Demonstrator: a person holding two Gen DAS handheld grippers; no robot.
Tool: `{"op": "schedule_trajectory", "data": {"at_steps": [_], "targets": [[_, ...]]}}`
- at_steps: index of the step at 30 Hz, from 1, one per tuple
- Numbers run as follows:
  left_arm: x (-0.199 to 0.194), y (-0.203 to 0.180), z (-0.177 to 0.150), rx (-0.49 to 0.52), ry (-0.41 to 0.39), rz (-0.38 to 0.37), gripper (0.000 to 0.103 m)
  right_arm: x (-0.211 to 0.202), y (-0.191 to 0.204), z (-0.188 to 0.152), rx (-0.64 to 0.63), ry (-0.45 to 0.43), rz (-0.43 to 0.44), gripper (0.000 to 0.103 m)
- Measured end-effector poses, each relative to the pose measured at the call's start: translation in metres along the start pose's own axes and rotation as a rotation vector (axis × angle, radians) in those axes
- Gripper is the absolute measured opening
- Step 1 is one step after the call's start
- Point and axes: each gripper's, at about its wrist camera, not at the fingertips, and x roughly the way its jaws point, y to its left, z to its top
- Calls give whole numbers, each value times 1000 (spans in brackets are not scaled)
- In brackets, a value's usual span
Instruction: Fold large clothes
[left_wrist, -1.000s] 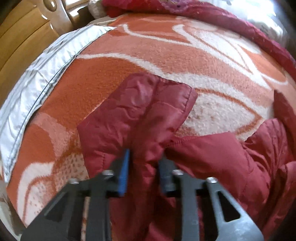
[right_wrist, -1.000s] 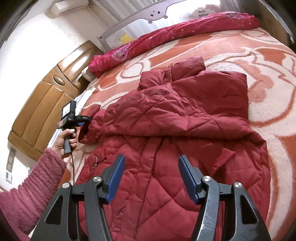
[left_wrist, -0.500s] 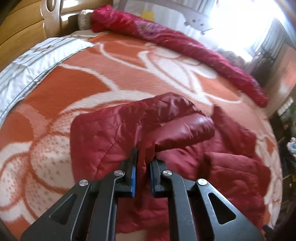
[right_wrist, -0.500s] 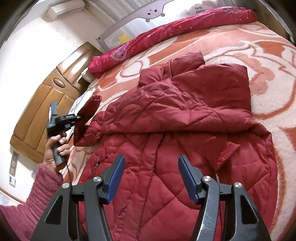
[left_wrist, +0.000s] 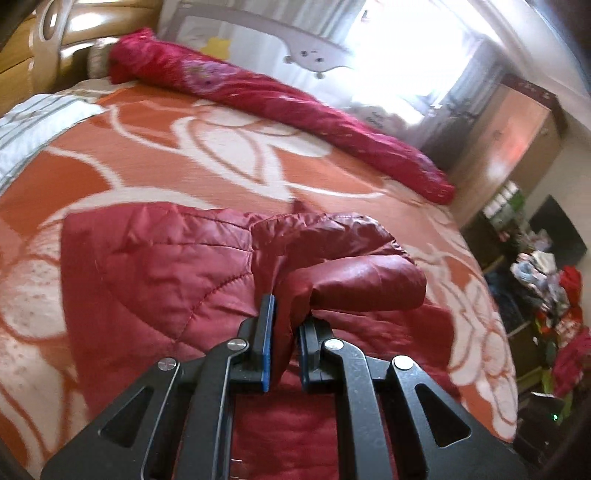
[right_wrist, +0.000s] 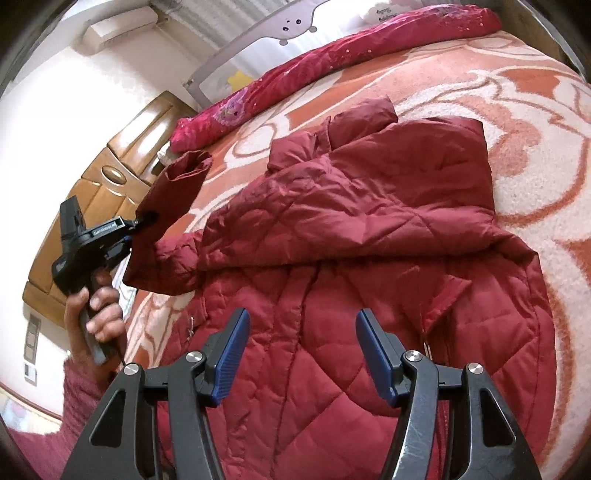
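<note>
Sleeve (right_wrist: 173, 206) of the dark red quilted puffer jacket (right_wrist: 369, 258) hangs lifted at the left of the right wrist frame, its fabric pinched tight in the left tool (left_wrist: 282, 332), which a hand (right_wrist: 98, 310) holds by the grip. The jacket itself lies spread across the middle of the bed's orange and cream patterned blanket (right_wrist: 535, 110). The right tool (right_wrist: 303, 354) hovers over the jacket's lower front, jaws wide apart and gripping nothing. A rolled crimson quilt (left_wrist: 295, 110) lies along the bed's far edge.
</note>
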Motion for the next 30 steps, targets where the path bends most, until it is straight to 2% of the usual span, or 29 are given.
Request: {"op": "schedule_trajectory", "data": {"at_steps": [3, 11, 15, 19, 27, 28, 30], "targets": [[7, -29, -6, 35, 3, -45, 8, -5, -4, 9, 27, -25, 24, 72], [41, -92, -30, 100, 64, -153, 8, -20, -27, 32, 130, -90, 103, 81], [58, -114, -46, 120, 102, -194, 8, -15, -54, 42, 260, -96, 211, 83], [67, -130, -63, 156, 126, -200, 8, -2, -72, 52, 355, -105, 308, 83], [74, -140, -82, 213, 148, -187, 8, 47, -100, 70, 500, -69, 408, 83], [75, -140, -83, 216, 151, -186, 8, 51, -101, 71, 503, -70, 400, 80], [77, -140, -85, 216, 160, -181, 8, 62, -102, 74, 505, -52, 363, 60]]}}
